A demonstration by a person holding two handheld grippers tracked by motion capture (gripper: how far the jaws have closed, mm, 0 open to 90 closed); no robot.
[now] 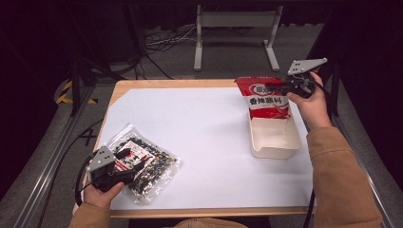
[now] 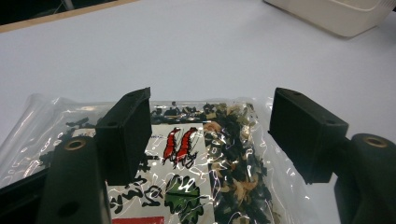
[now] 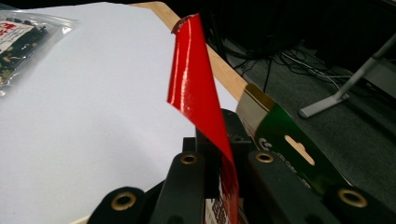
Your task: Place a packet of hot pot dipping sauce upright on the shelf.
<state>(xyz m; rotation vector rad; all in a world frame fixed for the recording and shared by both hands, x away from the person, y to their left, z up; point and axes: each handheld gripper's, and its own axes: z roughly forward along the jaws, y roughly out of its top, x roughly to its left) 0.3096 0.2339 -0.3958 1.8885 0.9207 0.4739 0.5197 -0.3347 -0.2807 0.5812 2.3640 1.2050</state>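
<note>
Tongs, right (image 1: 285, 87): jaws closed tight on the upper edge of the red sachet (image 1: 263, 97); in the right gripper view the red film (image 3: 198, 88) rises from between the pinched jaws and curls at its top.
Red sachet: held upright at the far right of the worktop, lower end inside the far end of the cream tray (image 1: 280, 140); white band with dark lettering across its front.
Tongs, left (image 1: 127, 167): jaws spread wide, nothing between them; left gripper view shows them poised over the clear packet (image 2: 205, 158), one jaw over its printed label, the other past its right edge. Whether the jaws touch the film, I cannot tell.
Clear packet: lies flat at the near left corner of the worktop, slightly skewed; dark dried flakes inside, label with two red shrimp figures and a green leaf.
Cream tray: rectangular, shallow, long axis running away from the person, right side of the worktop; near half bare.
Green card (image 3: 285, 140): glossy, with a hang slot, just beside the right tongs in the right gripper view; what it belongs to is unclear.
Worktop (image 1: 204, 128): white sheet over a wooden board, wood edge showing at the far side and near side.
Hands: each gripper held by one hand, tan sleeves coming in from the bottom of the high view.
Surroundings: grey floor, cables and a grey metal stand beyond the far edge.
</note>
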